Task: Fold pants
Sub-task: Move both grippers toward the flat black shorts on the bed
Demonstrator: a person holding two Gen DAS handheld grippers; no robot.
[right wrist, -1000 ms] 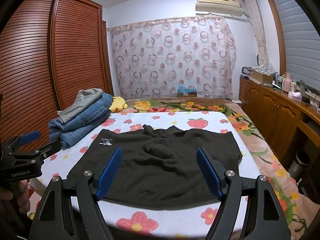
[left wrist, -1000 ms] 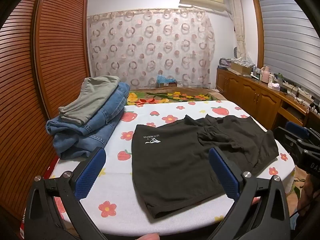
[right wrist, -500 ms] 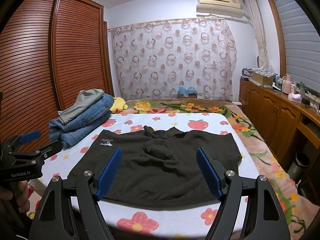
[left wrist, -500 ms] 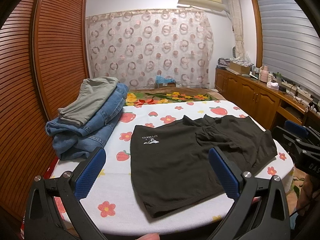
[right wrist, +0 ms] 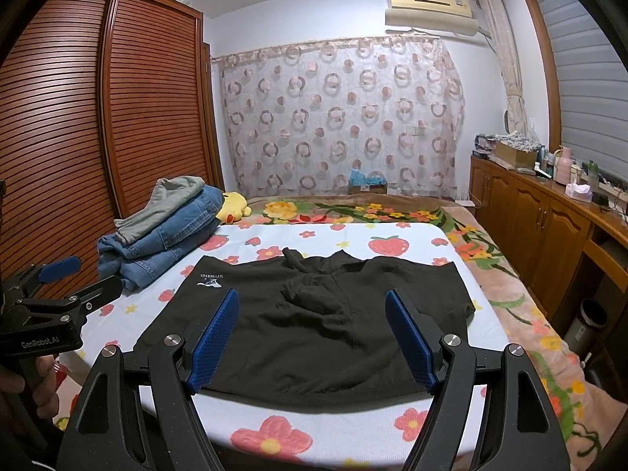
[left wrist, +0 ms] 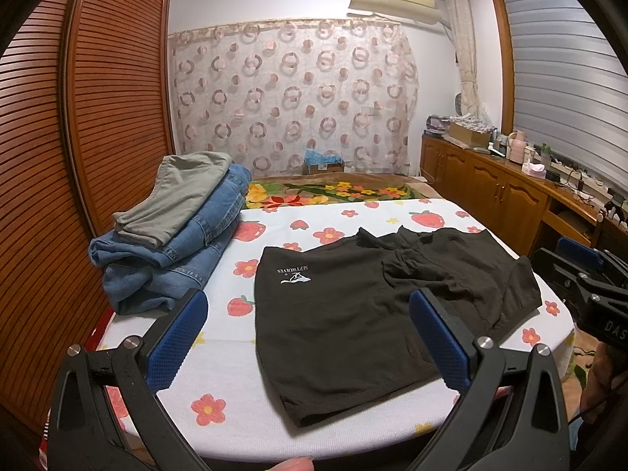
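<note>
Black shorts (left wrist: 376,314) of soft matte knit lie spread flat on the table (left wrist: 235,404), waistband toward the near edge, two short legs pointing far, with a bunched, wrinkled ridge at the crotch. A small white logo with lettering sits on the left leg. From the right wrist view the shorts (right wrist: 314,322) fill the middle of the table (right wrist: 353,428), which is covered by a white woven cloth printed with red flowers and strawberries, its near edge rounded.

The left gripper (left wrist: 310,333) hangs over the near left part of the table, jaws spread wide, holding nothing; its pads are blue with a dimpled grid, set on black plastic arms. The right gripper (right wrist: 312,333) hovers over the near edge of the shorts, jaws likewise wide apart and empty.

At the far left a folded stack (left wrist: 176,231) rests on the table: grey-green pants on top of thick blue denim jeans. Beyond it a yellow plush (right wrist: 233,210) lies on a floral blanket. A slatted wooden wardrobe (right wrist: 98,137) stands at the left.
</note>
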